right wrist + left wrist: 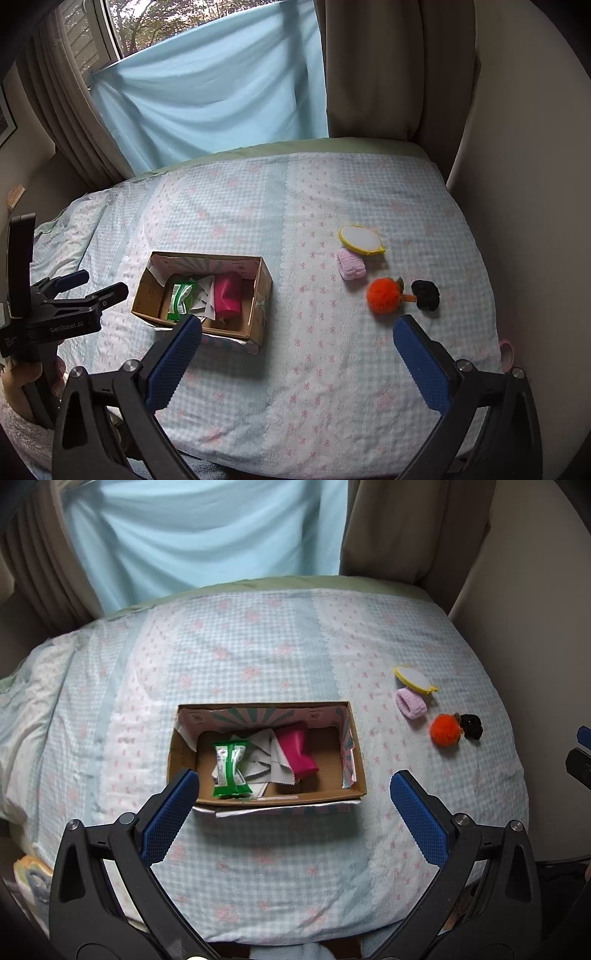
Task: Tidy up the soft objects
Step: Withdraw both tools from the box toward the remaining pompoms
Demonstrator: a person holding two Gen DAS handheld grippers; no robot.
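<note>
An open cardboard box (354,749) (260,295) sits on the bed and holds a green packet (231,770) (181,299), a grey-white cloth (271,758) and a pink roll (297,751) (229,297). To its right lie a yellow-rimmed white pad (413,679) (361,239), a lilac band (410,703) (351,263), an orange pompom (445,729) (384,295) and a black scrunchie (472,725) (426,294). My left gripper (293,790) is open and empty just before the box. My right gripper (297,334) is open and empty, between box and loose items.
The bed has a light blue checked quilt (258,657) (332,362). A pale blue sheet (207,96) and beige curtains (388,70) hang behind it. A wall (524,184) runs along the right edge. The left gripper also shows in the right wrist view (90,286).
</note>
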